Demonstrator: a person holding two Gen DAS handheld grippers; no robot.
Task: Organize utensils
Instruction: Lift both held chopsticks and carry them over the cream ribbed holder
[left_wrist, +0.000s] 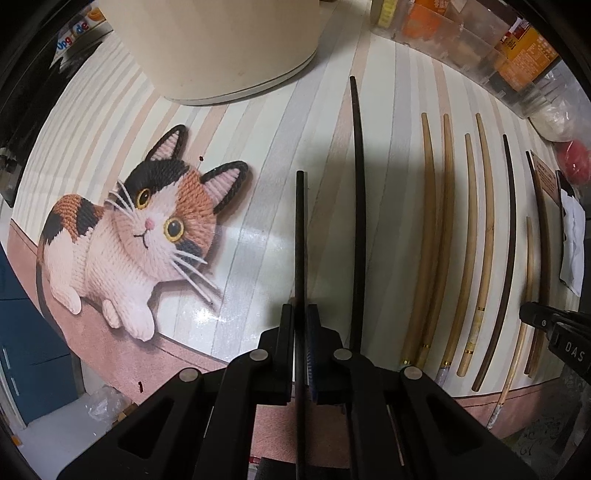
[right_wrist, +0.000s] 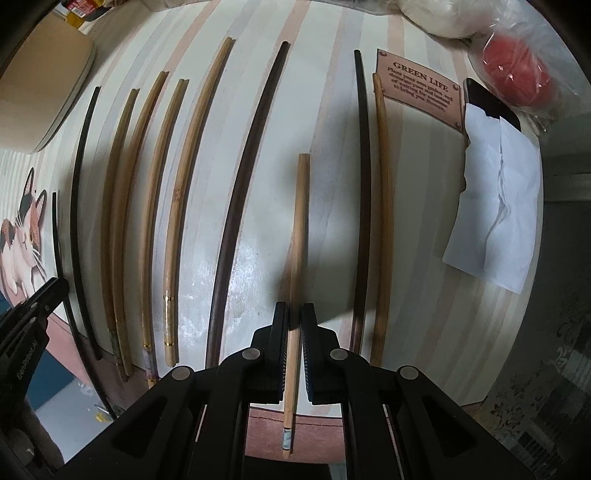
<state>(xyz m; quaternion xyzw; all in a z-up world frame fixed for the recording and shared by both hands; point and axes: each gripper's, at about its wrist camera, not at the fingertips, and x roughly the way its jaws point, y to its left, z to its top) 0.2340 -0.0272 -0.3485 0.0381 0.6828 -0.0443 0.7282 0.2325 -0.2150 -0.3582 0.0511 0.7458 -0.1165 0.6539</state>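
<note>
Striped tablecloth (left_wrist: 258, 206) with knitted cat print (left_wrist: 140, 236), cream container (left_wrist: 221, 48) at its far edge, row of wooden and dark chopsticks (right_wrist: 192, 192) lying side by side, left gripper (left_wrist: 301, 317) clamped on a black chopstick (left_wrist: 300, 229), right gripper (right_wrist: 293, 315) pinching a light bamboo chopstick (right_wrist: 299, 229) between the dark ones.

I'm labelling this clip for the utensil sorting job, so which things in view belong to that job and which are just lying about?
Part of the job:
- black chopstick clamped in the left gripper
- light wooden chopstick clamped in the right gripper
- the other chopsticks laid in a row

Just lying about:
- white paper
- red thing in a plastic bag
- cream container
- "Green Life" sign
</note>
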